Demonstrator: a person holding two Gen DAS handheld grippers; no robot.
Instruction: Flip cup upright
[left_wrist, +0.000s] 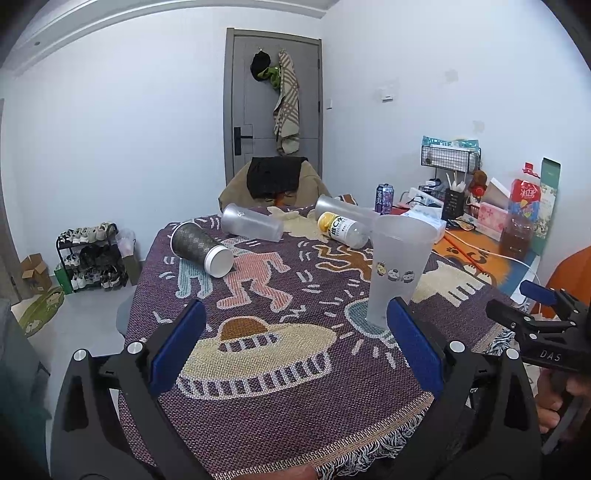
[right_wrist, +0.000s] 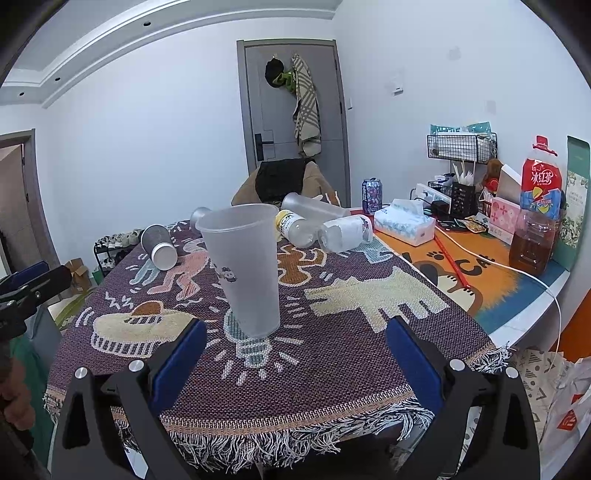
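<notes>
- Covering the table, a woven purple cloth with cartoon figures spreads across both views; its fringed edge hangs off the near side.
- An orange mat lies along the cloth's 3 o'clock side, with a big ice-tea bottle standing on it near the wall.
- Frosted cup stands upright, mouth up, on the light-bulb picture in the cloth; from the right wrist camera it sits at 11 o'clock of the fingers, apart from both.
- From the left wrist camera that same cup rises at 1 o'clock, its base partly hidden behind the right-hand blue pad.
- Left gripper is spread wide with nothing between its blue pads.
- Right gripper is likewise spread wide and holds nothing; it also shows at the 3 o'clock edge of the left camera's view.
- Grey cup with a white base lies on its side at 10 o'clock of the upright cup.
- Two more clear cups lie tipped at the cloth's far end, toward 12 o'clock.
- A yellow-capped bottle lies just beyond the upright cup.
- A drink can stands at the far edge.
</notes>
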